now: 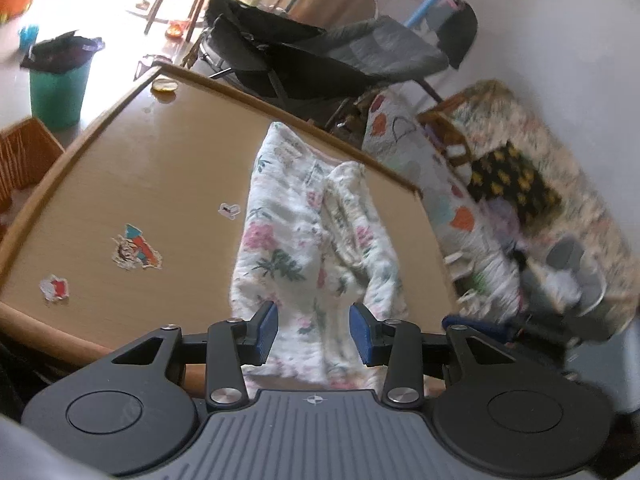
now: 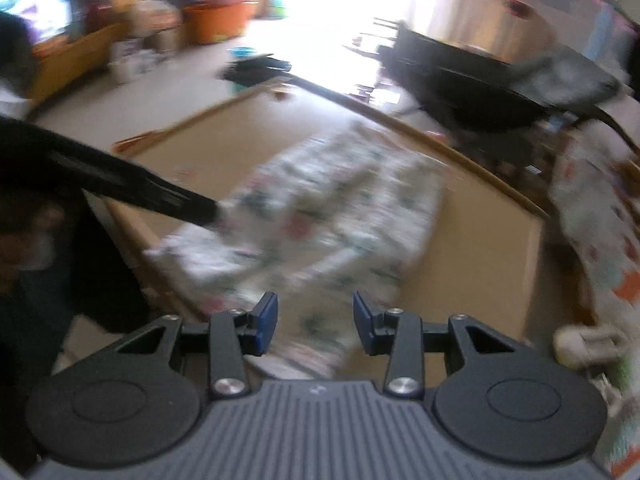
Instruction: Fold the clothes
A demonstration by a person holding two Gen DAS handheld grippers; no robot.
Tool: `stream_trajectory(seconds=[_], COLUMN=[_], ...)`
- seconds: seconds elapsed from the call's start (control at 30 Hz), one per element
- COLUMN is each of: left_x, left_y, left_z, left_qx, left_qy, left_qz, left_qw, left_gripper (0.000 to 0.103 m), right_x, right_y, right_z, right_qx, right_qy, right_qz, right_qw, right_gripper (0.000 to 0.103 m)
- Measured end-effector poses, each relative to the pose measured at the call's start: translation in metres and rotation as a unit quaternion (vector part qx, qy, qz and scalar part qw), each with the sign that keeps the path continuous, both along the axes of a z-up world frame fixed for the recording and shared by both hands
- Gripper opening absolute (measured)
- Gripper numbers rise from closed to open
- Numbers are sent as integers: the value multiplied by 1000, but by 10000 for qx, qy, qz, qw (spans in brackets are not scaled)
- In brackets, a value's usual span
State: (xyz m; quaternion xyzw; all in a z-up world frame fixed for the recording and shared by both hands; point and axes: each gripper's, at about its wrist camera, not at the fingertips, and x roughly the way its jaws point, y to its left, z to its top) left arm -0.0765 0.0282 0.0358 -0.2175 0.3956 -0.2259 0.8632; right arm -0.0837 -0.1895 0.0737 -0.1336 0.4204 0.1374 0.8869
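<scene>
Both grippers hang over the garment with jaws parted and nothing pinched: the left gripper [image 1: 313,330] and the right gripper [image 2: 315,322] each show bare blue pads [image 1: 269,326] above the cloth. The floral garment [image 1: 308,240] lies lengthwise on the wooden table [image 1: 120,168], soft, crinkled cotton, partly doubled along one side. It looks like a pause between folds; next would come a fresh pinch at the near hem to carry it over.

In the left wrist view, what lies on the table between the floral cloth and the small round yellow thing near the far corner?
Nothing: in the left wrist view the table is bare wood between the floral cloth and the round yellow thing.
</scene>
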Motion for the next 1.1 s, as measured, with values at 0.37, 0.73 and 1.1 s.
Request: stream_trajectory(seconds=[0.37,0.73,1.1], left_x=[37,80,92], left_y=[-67,-116,-128], left_z=[17,-2,-22], left_qx=[-131,89,201], left_qy=[162,725,954], left_qz=[-118,127,146], left_qw=[9997,9972,9951], left_gripper=[39,38,36], right_x=[2,12,14], right_y=[-51,-92,-108], right_z=[-27,-34,-39], right_qx=[36,915,1480], right_qy=[-277,61,246], right_qz=[-1131,-1713,-1917], right_qw=[9932,9809,9699], right_gripper=[41,41,41])
